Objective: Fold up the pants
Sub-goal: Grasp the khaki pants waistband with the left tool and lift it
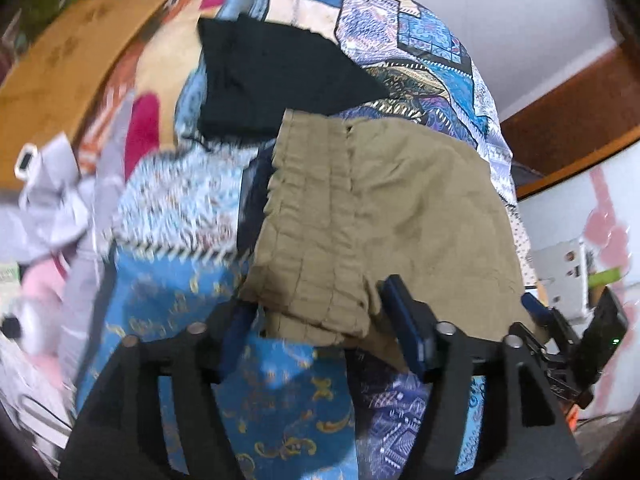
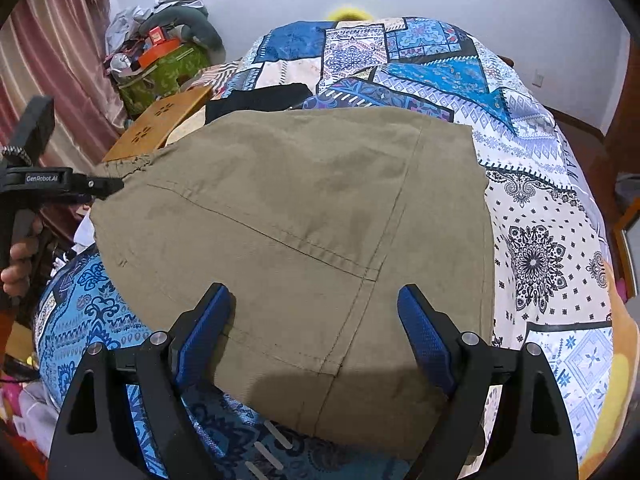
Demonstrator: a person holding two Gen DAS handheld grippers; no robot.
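Khaki pants (image 2: 304,216) lie folded on the blue patterned bedspread (image 2: 540,208). In the left wrist view the pants (image 1: 380,216) show their gathered elastic waistband at the near left. My left gripper (image 1: 316,304) is open, its jaws on either side of the waistband corner. My right gripper (image 2: 314,312) is open, its blue pads (image 2: 424,332) just above the near edge of the pants. The left gripper also shows in the right wrist view (image 2: 108,186) at the pants' far left corner, with a hand on its handle.
A folded black garment (image 1: 272,80) lies on the bed beyond the khaki pants. A wooden board (image 2: 160,124) and a cluttered green box (image 2: 164,68) stand left of the bed. Loose grey clothes (image 1: 60,208) lie at the left. A wooden bed frame (image 1: 568,120) is on the right.
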